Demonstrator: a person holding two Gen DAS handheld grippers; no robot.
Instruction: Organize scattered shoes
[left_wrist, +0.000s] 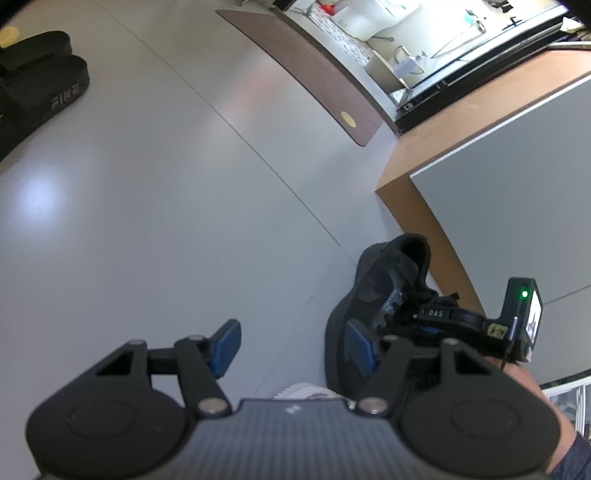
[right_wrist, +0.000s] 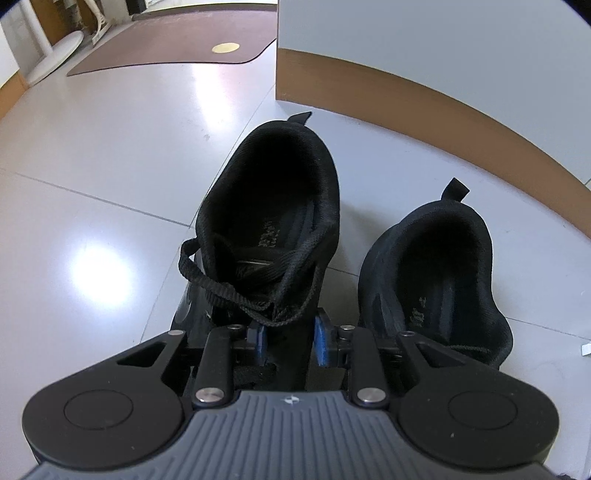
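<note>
Right gripper: its blue pads sit narrowed on either side of the tongue and lace area of the left-hand black sneaker; from the right wrist view it reads as clamped on that shoe, though the contact itself is partly hidden under the laces, so I say this with some caution.
Left gripper: jaws spread wide, nothing between them, held above the pale floor just beside the same sneaker.
Held sneaker: heel pointing away from the right gripper, toward the cabinet; whether its sole is on the floor or lifted, I cannot tell.
Second sneaker: stands just beside the first, heel the same way, near the cabinet's wooden base.
Black slides: a pair lying together, well apart from the sneakers.
Brown mat: further off across the floor.
Step in hand: judged as handling one sneaker of the pair, either picking it up or setting it down next to its mate; the scene fits both.
Next move calls for: a steady grip on soft, yielding fabric and keeping the loose laces from snagging on the pads.
</note>
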